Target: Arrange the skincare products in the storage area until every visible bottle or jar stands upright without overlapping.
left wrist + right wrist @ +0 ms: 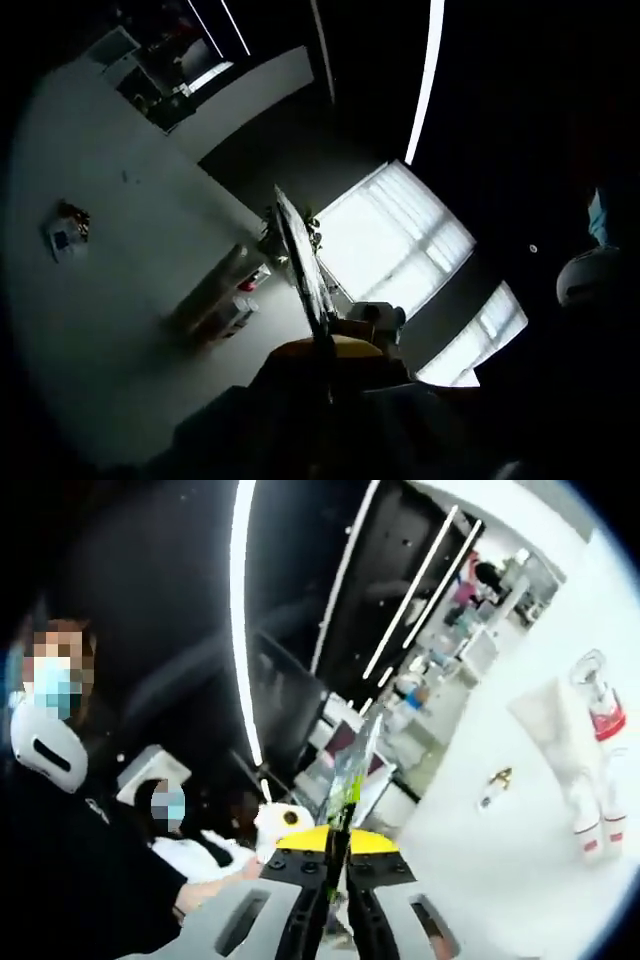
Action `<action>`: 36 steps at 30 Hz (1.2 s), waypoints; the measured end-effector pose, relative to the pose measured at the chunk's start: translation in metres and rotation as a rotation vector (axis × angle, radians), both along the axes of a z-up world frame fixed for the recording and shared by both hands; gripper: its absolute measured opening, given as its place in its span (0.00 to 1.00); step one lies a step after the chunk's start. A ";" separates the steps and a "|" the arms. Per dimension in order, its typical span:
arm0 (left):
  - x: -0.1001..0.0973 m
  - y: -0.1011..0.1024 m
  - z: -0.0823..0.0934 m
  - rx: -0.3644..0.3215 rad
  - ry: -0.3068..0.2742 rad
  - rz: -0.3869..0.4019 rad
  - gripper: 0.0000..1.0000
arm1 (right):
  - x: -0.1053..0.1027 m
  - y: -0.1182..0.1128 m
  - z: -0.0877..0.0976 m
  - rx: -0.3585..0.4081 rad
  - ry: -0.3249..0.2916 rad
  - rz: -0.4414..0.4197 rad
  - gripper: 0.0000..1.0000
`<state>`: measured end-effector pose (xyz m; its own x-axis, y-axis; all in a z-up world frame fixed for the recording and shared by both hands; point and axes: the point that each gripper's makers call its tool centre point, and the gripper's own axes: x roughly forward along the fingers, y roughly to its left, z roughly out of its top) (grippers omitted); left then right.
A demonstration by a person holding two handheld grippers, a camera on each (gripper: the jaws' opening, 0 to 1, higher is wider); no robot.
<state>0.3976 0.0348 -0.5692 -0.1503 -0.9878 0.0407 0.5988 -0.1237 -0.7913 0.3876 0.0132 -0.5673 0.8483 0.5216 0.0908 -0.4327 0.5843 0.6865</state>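
Clear thin sheet (352, 765) sits clenched in the right gripper (338, 880); left gripper's (325, 365) state I cannot tell. Aimed ceilingward, both risk striking unseen bottles.

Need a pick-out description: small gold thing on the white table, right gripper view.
Find the white table on the right side of the right gripper view. Left of its white bottles with red bands, alone on bare surface, lies the small gold item. It alone is low and gold; the bottles are bigger and white.
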 end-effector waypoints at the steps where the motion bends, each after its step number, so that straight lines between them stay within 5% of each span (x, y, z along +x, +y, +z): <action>1: 0.000 0.000 0.000 -0.001 -0.003 -0.001 0.00 | -0.001 0.001 -0.001 -0.024 0.004 0.007 0.13; 10: 0.006 0.001 -0.013 0.021 -0.017 -0.007 0.00 | -0.010 0.009 -0.030 -0.344 0.086 0.069 0.70; 18: 0.012 -0.001 -0.028 0.057 0.003 -0.009 0.00 | -0.023 0.000 -0.057 -0.465 0.173 0.072 0.99; 36: 0.031 -0.013 -0.066 0.163 0.036 -0.007 0.00 | -0.046 -0.046 -0.098 -0.594 0.318 -0.006 0.99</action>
<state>0.4286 0.0215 -0.6353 -0.1585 -0.9807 -0.1147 0.5695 0.0041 -0.8220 0.3412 -0.0330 -0.6652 0.7897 0.4007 -0.4647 -0.2580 0.9039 0.3411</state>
